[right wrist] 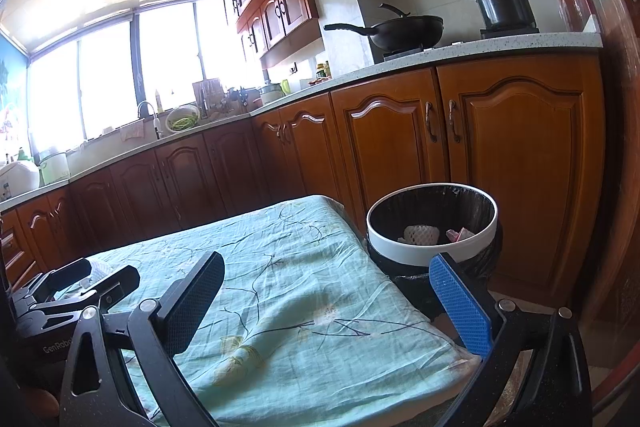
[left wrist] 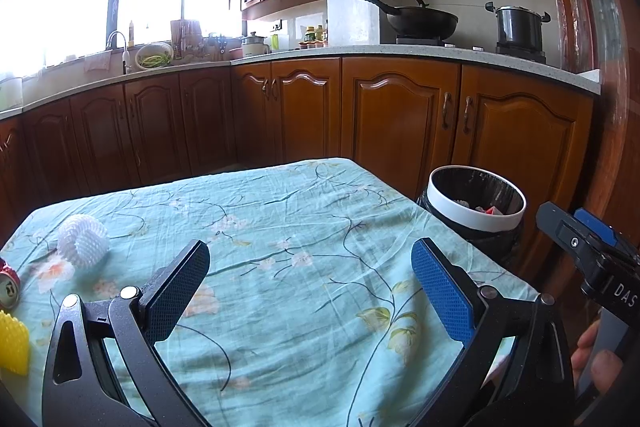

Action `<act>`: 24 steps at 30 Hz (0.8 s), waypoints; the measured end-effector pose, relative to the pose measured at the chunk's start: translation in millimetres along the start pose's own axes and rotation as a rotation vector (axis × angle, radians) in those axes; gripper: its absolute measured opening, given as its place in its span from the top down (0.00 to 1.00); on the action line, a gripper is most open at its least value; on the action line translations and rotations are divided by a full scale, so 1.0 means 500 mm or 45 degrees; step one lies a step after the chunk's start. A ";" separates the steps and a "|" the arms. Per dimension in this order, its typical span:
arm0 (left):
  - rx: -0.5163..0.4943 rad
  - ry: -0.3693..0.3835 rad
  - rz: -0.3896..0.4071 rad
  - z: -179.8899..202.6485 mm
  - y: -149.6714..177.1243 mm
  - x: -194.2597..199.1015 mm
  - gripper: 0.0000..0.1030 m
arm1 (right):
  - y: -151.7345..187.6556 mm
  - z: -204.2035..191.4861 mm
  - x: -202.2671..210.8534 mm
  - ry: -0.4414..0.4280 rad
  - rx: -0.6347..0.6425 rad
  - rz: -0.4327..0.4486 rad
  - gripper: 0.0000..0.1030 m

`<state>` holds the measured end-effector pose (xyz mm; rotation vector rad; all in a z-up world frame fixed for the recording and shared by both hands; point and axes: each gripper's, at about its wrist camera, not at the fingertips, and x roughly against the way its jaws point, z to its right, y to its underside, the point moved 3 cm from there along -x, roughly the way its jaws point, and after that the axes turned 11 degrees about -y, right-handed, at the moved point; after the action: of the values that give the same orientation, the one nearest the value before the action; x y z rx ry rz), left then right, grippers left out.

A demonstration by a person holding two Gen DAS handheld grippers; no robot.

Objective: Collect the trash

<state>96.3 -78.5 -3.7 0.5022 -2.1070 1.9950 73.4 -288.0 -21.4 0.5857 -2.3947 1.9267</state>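
Note:
My left gripper [left wrist: 310, 255] is open over the floral tablecloth [left wrist: 280, 227], with nothing between its fingers. To its left lie a white foam net [left wrist: 83, 239], a crushed red can [left wrist: 8, 285] and a yellow foam net [left wrist: 13, 343]. My right gripper [right wrist: 328, 271] is open and empty at the table's right edge, just before the bin. The white-rimmed bin [right wrist: 432, 227], lined with a black bag, stands on the floor beside the table and holds a white foam net [right wrist: 420, 233] and pink scraps [right wrist: 458, 235]. The left gripper [right wrist: 96, 283] also shows at the left of the right wrist view.
Wooden cabinets [left wrist: 400, 123] run behind the table and bin. The counter carries a wok [left wrist: 416, 19], a pot [left wrist: 518, 25] and a sink with a tap [left wrist: 118, 43]. A hand [left wrist: 596, 359] holds the right gripper body [left wrist: 592, 251].

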 end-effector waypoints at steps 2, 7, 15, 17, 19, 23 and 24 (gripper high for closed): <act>0.001 0.000 -0.001 0.000 0.000 0.000 0.00 | 0.000 -0.001 0.001 -0.001 0.000 0.001 0.00; 0.000 0.002 -0.001 0.000 0.000 0.000 0.00 | 0.000 -0.005 0.003 -0.003 -0.004 0.003 0.00; 0.000 -0.001 -0.001 0.001 0.002 -0.001 0.00 | -0.003 -0.010 0.001 -0.011 -0.006 0.001 0.00; 0.000 -0.001 -0.002 0.001 0.002 -0.001 0.00 | -0.004 -0.011 0.000 -0.015 -0.007 -0.001 0.00; -0.001 -0.002 -0.002 0.000 0.003 -0.001 0.00 | -0.004 -0.011 0.000 -0.015 -0.005 -0.002 0.00; -0.001 -0.002 -0.003 0.001 0.002 -0.001 0.00 | -0.005 -0.013 -0.001 -0.018 -0.006 -0.005 0.00; -0.001 -0.001 -0.004 0.001 0.002 -0.001 0.00 | -0.005 -0.012 -0.003 -0.019 -0.006 -0.005 0.00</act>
<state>96.6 -78.6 -4.8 0.5056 -2.1059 1.9929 74.1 -282.5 -17.8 0.6065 -2.4044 1.9209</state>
